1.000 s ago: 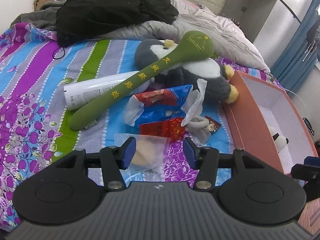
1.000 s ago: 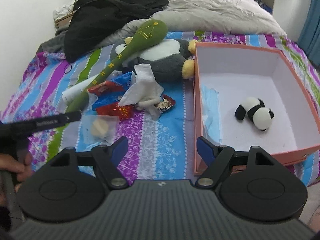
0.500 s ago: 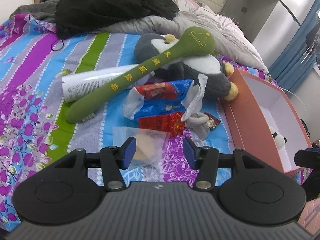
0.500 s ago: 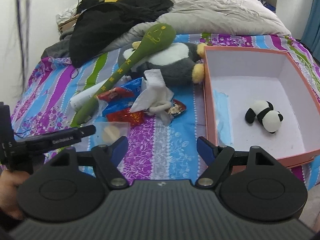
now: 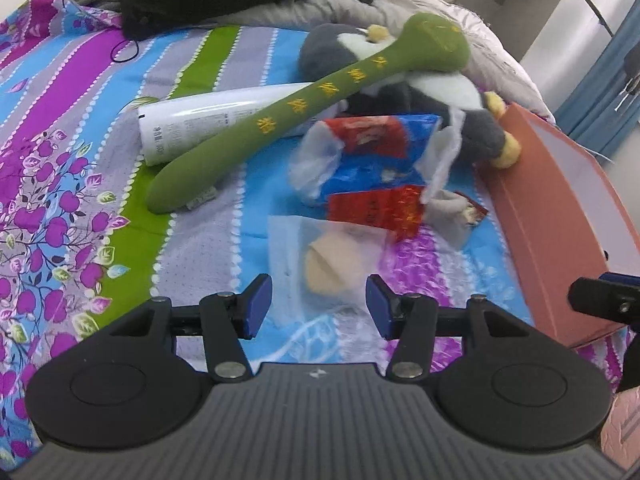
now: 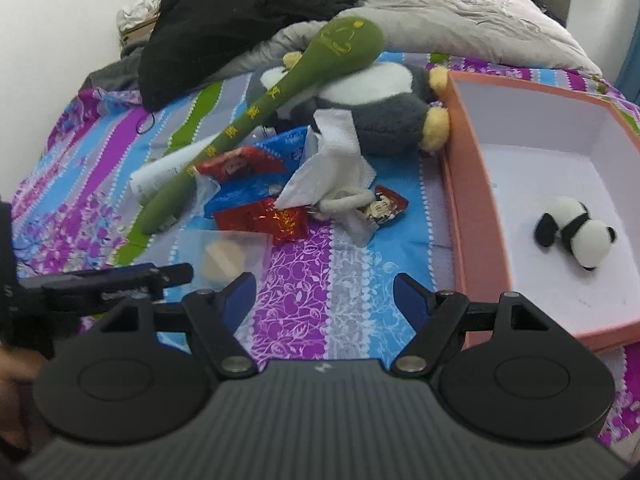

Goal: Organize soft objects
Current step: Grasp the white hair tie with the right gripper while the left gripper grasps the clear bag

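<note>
A clear bag holding a beige sponge (image 5: 332,266) lies on the bedsheet just ahead of my left gripper (image 5: 318,306), whose jaws stand open with nothing pressed between them. Behind it lie red and blue snack packets (image 5: 372,160), a long green plush mallet (image 5: 304,108) and a grey penguin plush (image 5: 452,100). My right gripper (image 6: 324,296) is open above the sheet, left of the pink box (image 6: 464,184). A small panda plush (image 6: 576,232) lies inside that box. The sponge bag (image 6: 224,258) sits to the right gripper's left, beside the left gripper's fingers (image 6: 160,274).
A white tube (image 5: 212,120) lies under the mallet. A white tissue (image 6: 332,160) and a small keychain card (image 6: 380,208) sit by the packets. Black clothing (image 6: 240,24) and a grey duvet (image 6: 460,20) fill the far end of the bed.
Both grippers have sunk closer to the bed. The sponge bag now sits nearer the left gripper's fingertips, and the pile appears larger in both views. Jaw openings are unchanged.
</note>
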The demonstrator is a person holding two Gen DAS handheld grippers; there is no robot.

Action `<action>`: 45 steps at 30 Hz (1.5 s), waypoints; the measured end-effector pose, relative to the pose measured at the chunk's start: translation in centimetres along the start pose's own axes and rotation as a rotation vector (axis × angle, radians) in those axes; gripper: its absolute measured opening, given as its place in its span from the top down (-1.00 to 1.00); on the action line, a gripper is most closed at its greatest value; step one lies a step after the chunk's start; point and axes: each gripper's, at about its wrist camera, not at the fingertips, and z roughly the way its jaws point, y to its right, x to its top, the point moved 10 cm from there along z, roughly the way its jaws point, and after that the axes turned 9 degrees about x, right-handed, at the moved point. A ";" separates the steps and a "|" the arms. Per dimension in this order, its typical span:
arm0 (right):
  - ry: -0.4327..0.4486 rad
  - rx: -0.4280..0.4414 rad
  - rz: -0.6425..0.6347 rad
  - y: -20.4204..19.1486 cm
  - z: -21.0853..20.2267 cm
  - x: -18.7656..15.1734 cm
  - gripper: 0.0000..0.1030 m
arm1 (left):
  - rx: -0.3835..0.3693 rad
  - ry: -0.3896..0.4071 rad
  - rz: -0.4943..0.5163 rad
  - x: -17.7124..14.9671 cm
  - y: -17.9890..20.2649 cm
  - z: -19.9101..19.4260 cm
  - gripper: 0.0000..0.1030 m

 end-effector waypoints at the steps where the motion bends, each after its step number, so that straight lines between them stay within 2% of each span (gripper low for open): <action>1: 0.001 0.003 0.007 0.2 0.8 0.0 -0.50 | -0.001 -0.004 -0.003 0.1 -0.3 0.4 -0.13; 6: 0.032 0.048 0.031 1.0 4.1 0.4 -0.50 | -0.033 0.012 -0.006 1.5 -0.5 2.2 -0.25; 9: 0.052 0.011 -0.005 1.6 5.8 0.7 -0.50 | -0.046 0.025 0.004 2.3 -0.2 3.3 -0.25; 12: 0.069 -0.005 -0.015 2.5 7.2 1.1 -0.49 | -0.019 0.032 0.023 2.7 -0.3 4.3 -0.25; 16: 0.088 -0.026 0.000 4.0 8.9 1.7 -0.49 | -0.022 0.000 0.010 2.1 -0.7 5.5 -0.43; 25: 0.050 -0.085 -0.065 5.2 13.8 1.8 -0.24 | -0.075 -0.033 -0.006 0.2 0.2 6.2 -0.40; 26: 0.034 -0.094 -0.067 5.3 14.2 1.6 -0.08 | -0.074 -0.034 -0.001 0.0 0.4 6.2 -0.40; 27: 0.027 -0.097 -0.063 5.3 14.6 1.5 0.15 | -0.073 -0.034 0.001 -0.1 0.6 6.2 -0.34; 29: 0.024 -0.102 -0.035 5.7 15.0 1.3 0.36 | -0.065 -0.032 0.004 -0.3 0.7 6.4 -0.16; 31: 0.039 -0.107 -0.023 5.7 14.7 1.4 0.51 | -0.069 -0.032 0.005 -0.4 1.1 6.4 0.26; 32: 0.040 -0.112 -0.026 5.7 14.5 1.5 0.58 | -0.076 -0.038 0.002 -0.5 1.3 6.5 0.32; 34: 0.040 -0.108 -0.020 5.6 14.0 1.5 0.66 | -0.071 -0.031 0.002 -0.6 1.4 6.3 0.56; 40: 0.037 -0.099 -0.034 5.1 12.0 0.7 0.71 | -0.079 -0.020 -0.040 -0.8 1.5 4.8 0.76; 45: 0.031 -0.093 -0.028 5.0 10.3 -0.8 0.71 | -0.077 -0.013 -0.067 -1.6 1.4 2.8 0.80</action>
